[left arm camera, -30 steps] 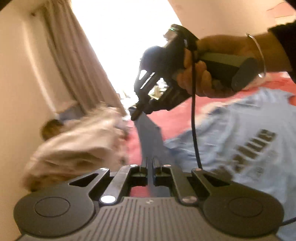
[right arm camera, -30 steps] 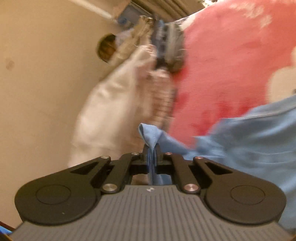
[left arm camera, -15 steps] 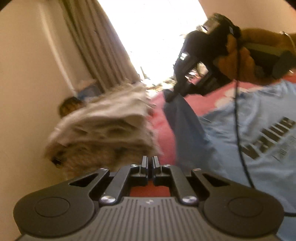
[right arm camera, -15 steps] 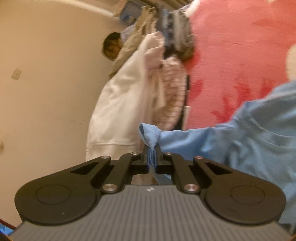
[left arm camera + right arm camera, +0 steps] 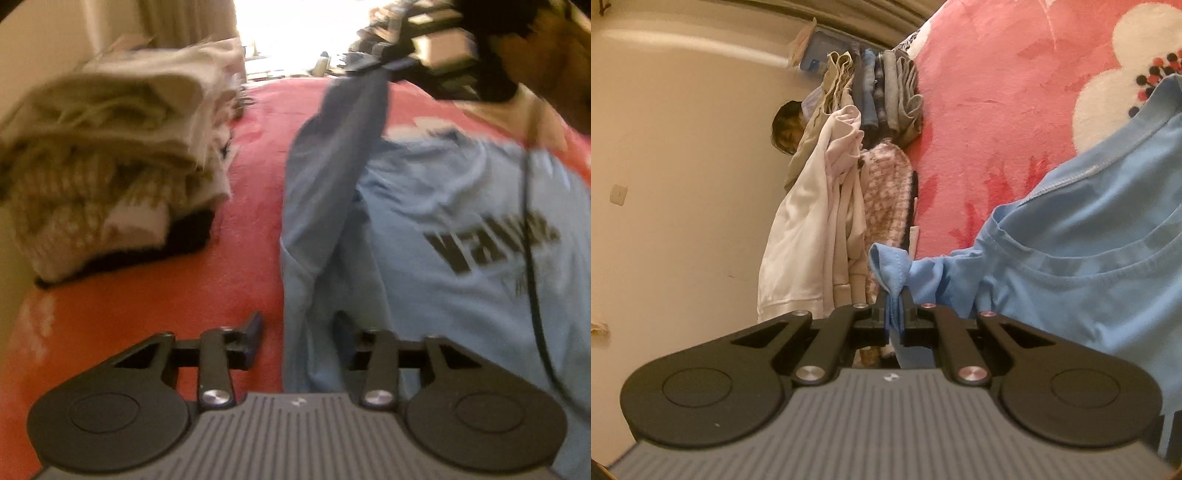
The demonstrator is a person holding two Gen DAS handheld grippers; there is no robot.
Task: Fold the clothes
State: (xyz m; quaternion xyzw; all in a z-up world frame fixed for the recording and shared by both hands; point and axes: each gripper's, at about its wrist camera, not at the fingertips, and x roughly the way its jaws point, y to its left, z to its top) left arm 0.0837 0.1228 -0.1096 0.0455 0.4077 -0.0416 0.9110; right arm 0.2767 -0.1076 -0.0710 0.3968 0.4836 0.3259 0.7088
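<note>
Red bed (image 5: 236,258) carries a blue shirt (image 5: 461,221) — right gripper (image 5: 894,295) jaws pinch its sleeve, left gripper (image 5: 295,325) jaws spread, unpressed; the sleeve is best laid inward, flat.

— What do we get from the left wrist view?

— A window (image 5: 295,33) at the top, blown out to pure white, so we lose all detail there. Daylight comes from it, and the raised sleeve (image 5: 332,166) facing us sits in shadow. Motion blur smears the stack of clothes (image 5: 110,166) and the print on the blue T-shirt (image 5: 461,229); the hand (image 5: 546,55) at top right is perhaps the blurriest part.

— And the right wrist view?

— We see it sharper and evenly lit, warm and rather dim, with no glare. The wall (image 5: 665,166) bows at the edges from the fisheye lens.
</note>
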